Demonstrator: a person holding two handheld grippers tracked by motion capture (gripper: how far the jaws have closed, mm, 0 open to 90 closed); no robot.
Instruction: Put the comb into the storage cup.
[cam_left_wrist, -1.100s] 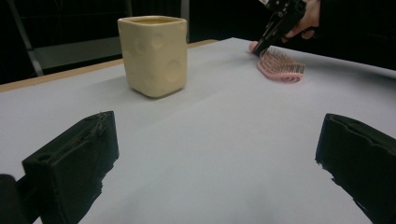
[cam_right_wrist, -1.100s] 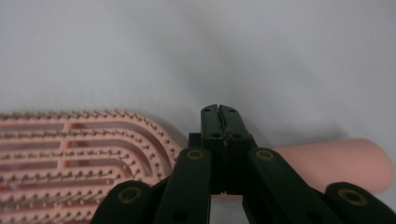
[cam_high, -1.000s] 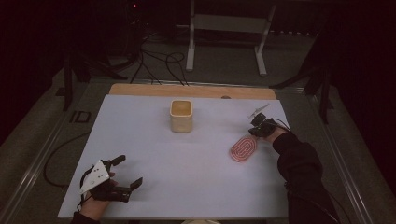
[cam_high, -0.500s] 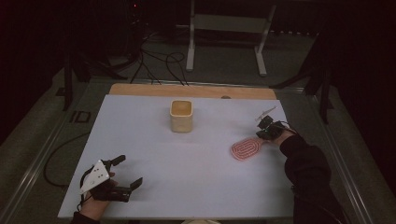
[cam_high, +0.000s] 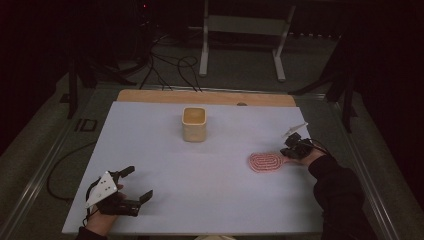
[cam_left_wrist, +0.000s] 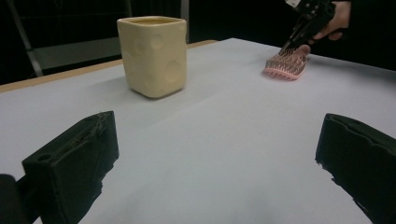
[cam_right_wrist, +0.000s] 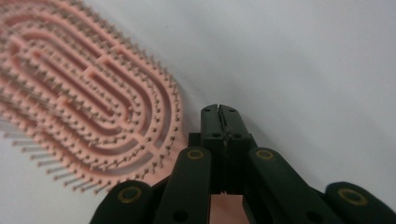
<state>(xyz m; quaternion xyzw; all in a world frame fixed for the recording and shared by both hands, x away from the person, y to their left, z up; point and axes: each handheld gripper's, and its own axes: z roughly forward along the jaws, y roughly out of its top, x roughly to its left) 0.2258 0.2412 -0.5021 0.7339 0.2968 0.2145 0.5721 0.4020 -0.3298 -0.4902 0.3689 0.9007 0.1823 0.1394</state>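
Observation:
A pink oval hairbrush (cam_high: 266, 161) lies bristles-up on the white table sheet, right of centre. My right gripper (cam_high: 291, 150) is at its handle end, jaws pressed together with the pink handle under them. In the right gripper view the shut gripper (cam_right_wrist: 219, 112) sits beside the bristled brush head (cam_right_wrist: 84, 93). My left gripper (cam_high: 140, 182) rests open near the front left corner, holding nothing. In the left gripper view, the open gripper (cam_left_wrist: 217, 168) faces a cream square cup (cam_left_wrist: 153, 56), with the hairbrush (cam_left_wrist: 286, 65) and the right gripper (cam_left_wrist: 306, 23) farther off.
The cream cup (cam_high: 194, 124) stands upright at the back middle of the white sheet (cam_high: 210, 205). A wooden strip (cam_high: 150, 96) edges the table's far side. Cables (cam_high: 170, 65) and a metal stand (cam_high: 240, 45) are on the floor beyond.
My right gripper has moved to the right and toward the person, and the hairbrush has shifted slightly with it and turned. The left gripper has stayed still.

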